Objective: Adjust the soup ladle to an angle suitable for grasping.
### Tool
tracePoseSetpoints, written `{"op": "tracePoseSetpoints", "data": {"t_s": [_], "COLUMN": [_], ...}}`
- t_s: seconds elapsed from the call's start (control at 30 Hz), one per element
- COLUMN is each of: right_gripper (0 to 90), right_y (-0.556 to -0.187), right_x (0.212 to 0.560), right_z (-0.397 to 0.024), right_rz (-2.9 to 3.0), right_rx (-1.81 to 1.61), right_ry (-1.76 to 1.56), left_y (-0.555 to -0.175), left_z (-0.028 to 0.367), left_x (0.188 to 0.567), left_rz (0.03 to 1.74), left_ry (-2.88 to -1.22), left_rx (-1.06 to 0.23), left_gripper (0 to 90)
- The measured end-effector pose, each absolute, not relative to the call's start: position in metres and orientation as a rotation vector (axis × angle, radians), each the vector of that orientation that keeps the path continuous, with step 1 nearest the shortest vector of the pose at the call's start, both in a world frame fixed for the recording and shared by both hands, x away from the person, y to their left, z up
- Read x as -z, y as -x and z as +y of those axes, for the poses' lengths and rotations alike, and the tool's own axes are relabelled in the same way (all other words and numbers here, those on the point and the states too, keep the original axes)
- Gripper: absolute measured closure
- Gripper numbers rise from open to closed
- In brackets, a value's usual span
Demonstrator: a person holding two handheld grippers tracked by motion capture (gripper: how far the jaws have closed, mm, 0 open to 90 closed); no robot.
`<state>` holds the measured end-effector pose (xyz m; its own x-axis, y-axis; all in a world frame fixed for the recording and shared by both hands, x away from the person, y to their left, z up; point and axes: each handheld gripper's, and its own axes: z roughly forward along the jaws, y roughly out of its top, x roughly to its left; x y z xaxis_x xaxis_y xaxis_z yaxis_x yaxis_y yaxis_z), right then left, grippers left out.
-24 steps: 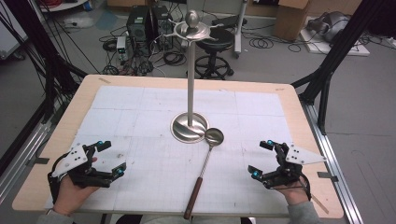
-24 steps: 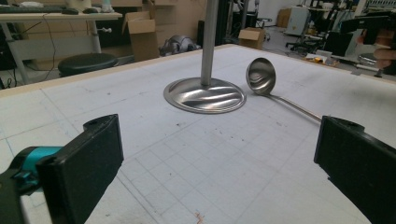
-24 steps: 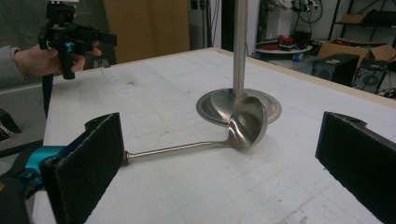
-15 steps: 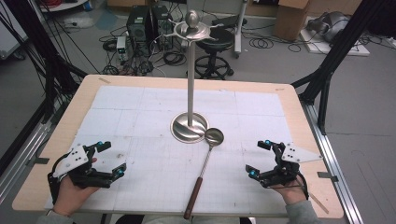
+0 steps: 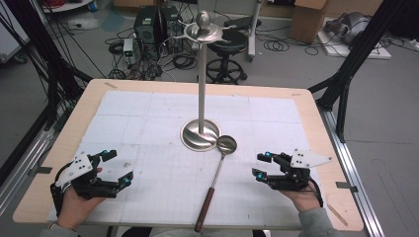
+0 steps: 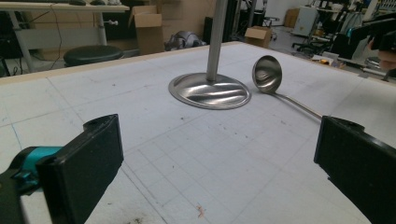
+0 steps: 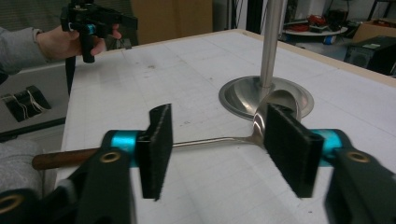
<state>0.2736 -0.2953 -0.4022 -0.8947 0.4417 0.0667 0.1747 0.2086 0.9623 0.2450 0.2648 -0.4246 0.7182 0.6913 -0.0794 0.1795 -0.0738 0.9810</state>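
A steel ladle with a brown wooden handle lies on the white gridded mat, its bowl resting against the round base of a tall steel stand. My left gripper rests at the front left of the mat, jaws wide open with nothing between them; its own view looks across bare mat at the stand base and the ladle bowl. My right gripper sits at the front right, open, pointing at the ladle. In the right gripper view the ladle's shaft lies beyond the gap between the pads, untouched.
The stand's pole carries a ring of hooks and a knob at its top. The wooden table edges the mat on all sides. Behind it the floor holds cables, a stool and boxes.
My right gripper has crept a little to the left, toward the ladle. The left gripper and the ladle have stayed put.
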Motion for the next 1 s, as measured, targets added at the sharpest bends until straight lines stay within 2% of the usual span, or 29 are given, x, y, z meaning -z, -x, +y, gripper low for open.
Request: {"op": "tracePoseSetpoints", "data": {"t_s": [0.03, 0.07, 0.1, 0.13, 0.17, 0.2, 0.27, 0.4, 0.6, 1.0], "right_gripper": [47.1, 53.5, 53.5, 60.1, 60.1, 66.5, 68.1, 83.7, 89.3, 89.3], "right_y": [-0.274, -0.276, -0.276, -0.278, -0.278, -0.28, -0.281, -0.283, -0.289, -0.314], "right_x": [0.402, 0.401, 0.401, 0.401, 0.401, 0.401, 0.401, 0.399, 0.4, 0.407], "right_z": [-0.295, -0.293, -0.293, -0.29, -0.29, -0.286, -0.284, -0.273, -0.264, -0.239], "right_rz": [2.258, 2.275, 2.275, 2.294, 2.294, 2.311, 2.316, 2.34, 2.37, 2.45], "right_rx": [-1.751, -1.748, -1.748, -1.747, -1.747, -1.728, -1.72, -1.687, -1.703, -1.641], "right_ry": [-0.588, -0.578, -0.578, -0.575, -0.575, -0.544, -0.525, -0.459, -0.439, -0.428], "left_y": [-0.245, -0.245, -0.245, -0.245, -0.245, -0.245, -0.244, -0.244, -0.245, -0.245], "left_z": [0.265, 0.264, 0.264, 0.264, 0.264, 0.264, 0.264, 0.264, 0.264, 0.263], "left_x": [0.425, 0.425, 0.425, 0.425, 0.425, 0.425, 0.425, 0.425, 0.426, 0.428], "left_rz": [0.718, 0.718, 0.718, 0.72, 0.72, 0.719, 0.72, 0.72, 0.724, 0.726], "left_ry": [-1.623, -1.625, -1.625, -1.627, -1.628, -1.63, -1.629, -1.632, -1.637, -1.649], "left_rx": [-0.489, -0.49, -0.49, -0.491, -0.489, -0.49, -0.489, -0.491, -0.488, -0.501], "left_gripper": [1.8, 1.8, 1.8, 1.8, 1.8, 1.8, 1.8, 1.8, 1.8, 1.8]}}
